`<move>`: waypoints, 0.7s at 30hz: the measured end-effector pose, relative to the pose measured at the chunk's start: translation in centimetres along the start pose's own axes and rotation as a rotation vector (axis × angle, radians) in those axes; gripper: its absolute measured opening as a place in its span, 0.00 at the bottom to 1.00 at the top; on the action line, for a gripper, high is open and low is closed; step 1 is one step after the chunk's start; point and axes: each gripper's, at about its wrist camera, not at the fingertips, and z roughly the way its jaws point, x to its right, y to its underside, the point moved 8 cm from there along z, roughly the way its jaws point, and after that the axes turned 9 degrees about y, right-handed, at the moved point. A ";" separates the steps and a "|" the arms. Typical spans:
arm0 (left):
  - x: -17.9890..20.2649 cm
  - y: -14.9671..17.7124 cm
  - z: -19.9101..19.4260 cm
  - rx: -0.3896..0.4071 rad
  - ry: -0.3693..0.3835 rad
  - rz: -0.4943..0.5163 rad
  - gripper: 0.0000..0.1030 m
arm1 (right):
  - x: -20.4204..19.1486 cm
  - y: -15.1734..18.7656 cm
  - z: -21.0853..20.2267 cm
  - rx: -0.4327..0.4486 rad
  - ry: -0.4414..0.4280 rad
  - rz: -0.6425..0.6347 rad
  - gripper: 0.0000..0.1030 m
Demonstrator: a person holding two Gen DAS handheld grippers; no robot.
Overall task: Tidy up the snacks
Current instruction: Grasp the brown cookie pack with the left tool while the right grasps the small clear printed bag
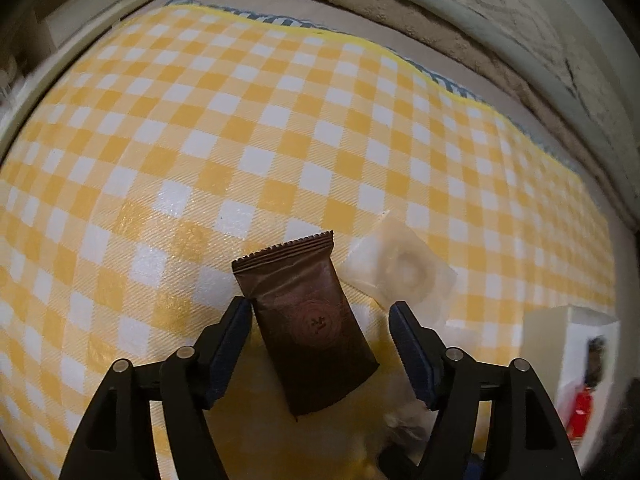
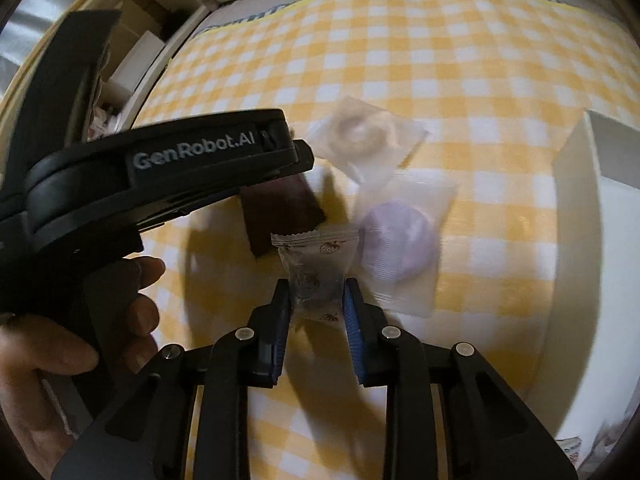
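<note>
A brown foil snack packet [image 1: 308,320] lies on the yellow checked cloth [image 1: 240,120] between the fingers of my left gripper [image 1: 320,306]. The left pad touches its edge, the right pad stands well off, so the jaws are open. My right gripper [image 2: 316,286] is shut on a small clear packet [image 2: 316,256] printed with strawberries, with a dark sweet inside. The brown packet [image 2: 280,212] shows just beyond it, partly under the left tool's black housing [image 2: 168,168].
A pale ring-shaped snack in clear wrap [image 1: 404,272] [image 2: 364,136] and a purple round one [image 2: 400,240] lie close by. A white box [image 1: 568,360] [image 2: 580,208] stands at the right. A person's hand [image 2: 60,360] holds the left tool. Grey bedding [image 1: 400,8] borders the cloth's far edge.
</note>
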 end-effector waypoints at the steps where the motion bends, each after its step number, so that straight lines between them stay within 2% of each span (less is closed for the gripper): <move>1: 0.3 0.2 0.2 0.005 -0.021 0.018 0.66 | 0.2 -0.1 -0.2 0.004 0.002 0.003 0.25; 2: 0.6 0.4 0.3 0.012 -0.045 0.036 0.65 | 0.7 -0.1 -0.6 0.012 0.008 0.006 0.25; 4: 0.9 0.7 0.6 0.020 -0.115 0.080 0.53 | 1.4 -0.2 -1.3 0.023 0.013 0.007 0.25; 8: 1.1 1.3 0.6 0.027 -0.142 0.096 0.44 | 3.0 -0.7 -2.8 0.050 0.036 0.001 0.25; 10: 0.9 1.6 0.1 0.025 -0.136 0.086 0.40 | 3.3 -0.9 -3.3 0.061 0.040 0.006 0.25; 14: 0.7 1.5 -1.7 0.041 -0.109 0.085 0.40 | 4.2 -1.2 -5.3 0.108 0.047 0.004 0.25; 21: 2.5 -0.2 -9.3 0.200 -0.033 0.144 0.40 | 3.9 -3.5 -10.2 0.250 0.069 -0.036 0.25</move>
